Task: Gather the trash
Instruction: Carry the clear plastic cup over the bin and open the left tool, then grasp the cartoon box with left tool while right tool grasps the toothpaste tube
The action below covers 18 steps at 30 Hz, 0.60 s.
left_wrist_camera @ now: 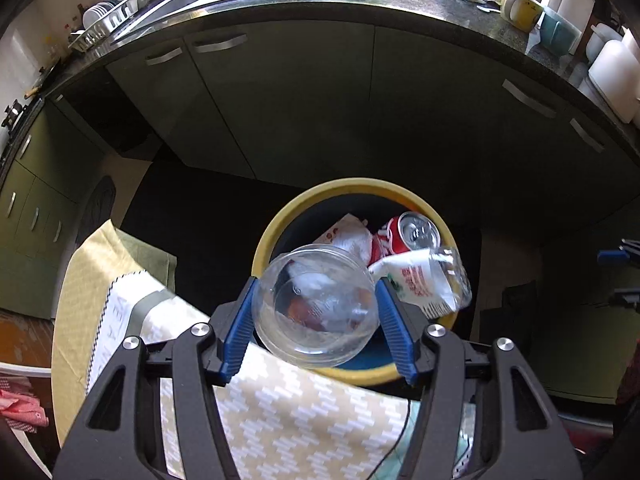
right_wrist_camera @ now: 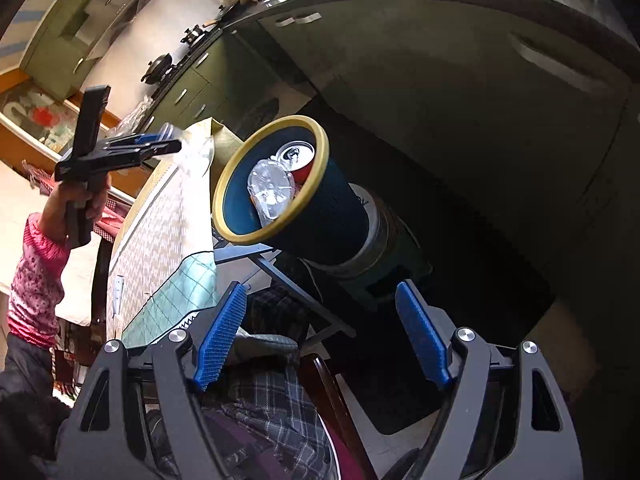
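Clear plastic fills the left gripper: its jaws are clamped on a transparent cup held over the yellow-rimmed bin. The right gripper hangs with jaws spread and nothing between them. Further in, a red can and wrappers already lie in the bin, so I'd judge the collecting well underway, this cup not yet dropped.

A clear glass jar hangs tilted over the yellow-rimmed dark bin, which holds a red can and, seemingly, crumpled wrappers.
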Tool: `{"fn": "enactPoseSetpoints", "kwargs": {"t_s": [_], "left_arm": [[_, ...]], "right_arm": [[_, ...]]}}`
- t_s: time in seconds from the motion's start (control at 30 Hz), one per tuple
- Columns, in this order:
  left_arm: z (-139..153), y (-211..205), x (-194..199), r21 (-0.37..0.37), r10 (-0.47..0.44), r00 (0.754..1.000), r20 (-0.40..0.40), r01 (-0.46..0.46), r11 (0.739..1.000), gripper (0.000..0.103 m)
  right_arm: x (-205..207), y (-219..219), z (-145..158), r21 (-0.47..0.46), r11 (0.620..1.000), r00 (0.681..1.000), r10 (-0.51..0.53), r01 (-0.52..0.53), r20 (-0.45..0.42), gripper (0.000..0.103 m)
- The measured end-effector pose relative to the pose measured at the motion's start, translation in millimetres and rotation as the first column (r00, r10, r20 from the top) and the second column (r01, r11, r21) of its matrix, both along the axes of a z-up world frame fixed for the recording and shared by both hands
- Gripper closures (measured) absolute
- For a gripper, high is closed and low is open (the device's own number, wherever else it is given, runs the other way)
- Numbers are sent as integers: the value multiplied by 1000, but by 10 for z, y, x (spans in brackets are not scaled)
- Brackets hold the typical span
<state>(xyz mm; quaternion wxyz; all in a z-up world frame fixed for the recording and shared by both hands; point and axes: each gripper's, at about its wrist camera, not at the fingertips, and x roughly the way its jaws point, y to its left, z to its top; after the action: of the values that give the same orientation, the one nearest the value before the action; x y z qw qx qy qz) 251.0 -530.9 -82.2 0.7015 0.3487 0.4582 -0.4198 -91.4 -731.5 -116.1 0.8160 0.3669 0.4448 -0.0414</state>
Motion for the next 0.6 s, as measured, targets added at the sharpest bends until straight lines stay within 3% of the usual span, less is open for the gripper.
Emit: {"fn": "enactPoseSetpoints", "kwargs": {"t_s": [0.2, 0.27, 0.37, 0.6], "left_arm": [[-400, -324, 139, 61, 20, 1000, -7, -20, 998, 44], [-401, -299, 121, 57, 23, 1000, -16, -22, 998, 37], [-279, -160, 45, 40, 10, 1000, -3, -10, 999, 30], [238, 501, -245, -11, 4, 1000, 25, -4, 1000, 30]], "right_arm": [[-183, -45, -192, 48, 998, 1000, -31, 31, 2, 26], [-178, -21, -185, 44, 999, 1000, -21, 21, 7, 25], [-88, 54, -141, 25, 1000, 1000, 8, -9, 13, 25], [21, 357, 84, -29, 995, 994, 97, -95, 51, 21]]}}
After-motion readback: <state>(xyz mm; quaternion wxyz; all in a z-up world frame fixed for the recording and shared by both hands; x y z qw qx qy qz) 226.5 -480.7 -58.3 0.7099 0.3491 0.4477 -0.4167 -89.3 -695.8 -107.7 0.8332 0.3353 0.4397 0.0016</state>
